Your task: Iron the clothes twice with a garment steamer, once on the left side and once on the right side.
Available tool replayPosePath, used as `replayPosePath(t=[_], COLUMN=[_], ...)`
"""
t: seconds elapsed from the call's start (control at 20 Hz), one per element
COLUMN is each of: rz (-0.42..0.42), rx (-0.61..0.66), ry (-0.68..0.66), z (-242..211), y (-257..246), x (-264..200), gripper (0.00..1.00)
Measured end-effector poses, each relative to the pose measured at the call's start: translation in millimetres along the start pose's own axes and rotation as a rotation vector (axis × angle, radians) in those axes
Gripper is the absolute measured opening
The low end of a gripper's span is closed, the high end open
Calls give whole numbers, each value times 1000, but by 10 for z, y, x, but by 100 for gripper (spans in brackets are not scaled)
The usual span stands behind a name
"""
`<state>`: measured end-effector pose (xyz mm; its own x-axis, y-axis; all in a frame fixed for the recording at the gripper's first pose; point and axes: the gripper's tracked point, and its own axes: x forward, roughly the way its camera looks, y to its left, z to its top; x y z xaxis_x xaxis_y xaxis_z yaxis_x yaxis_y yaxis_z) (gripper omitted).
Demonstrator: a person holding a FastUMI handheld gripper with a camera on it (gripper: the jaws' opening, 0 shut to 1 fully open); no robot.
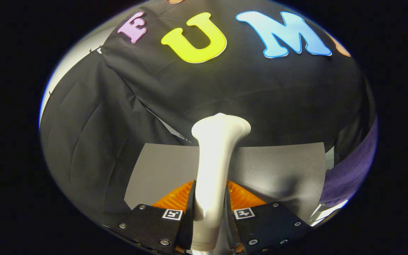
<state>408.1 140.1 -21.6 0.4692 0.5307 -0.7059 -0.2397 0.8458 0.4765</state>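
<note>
A white garment steamer (215, 159) stands upright between my fingers, its handle running up to a flared head ahead of them. My gripper (209, 216) is shut on the handle, a finger pressing each side. A purple garment (352, 170) hangs off to the right, beyond the right finger, partly cut off. The steamer head is well apart from the garment and points toward the booth's black cloth wall.
A grey tabletop (282, 170) lies ahead under the steamer. An orange ribbed piece (243, 196) sits just behind the fingers at the steamer's base. Black cloth (90, 141) drapes down on the left and across the back.
</note>
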Motion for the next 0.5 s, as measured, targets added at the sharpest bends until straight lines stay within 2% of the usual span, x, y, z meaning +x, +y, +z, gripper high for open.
replayPosePath(t=[0.15,0.5], rz=[-13,-10], rx=[-34,-101], ry=[-77,-183], z=[-18,-372], y=[53,227], x=[-260,-951], gripper=[38,37])
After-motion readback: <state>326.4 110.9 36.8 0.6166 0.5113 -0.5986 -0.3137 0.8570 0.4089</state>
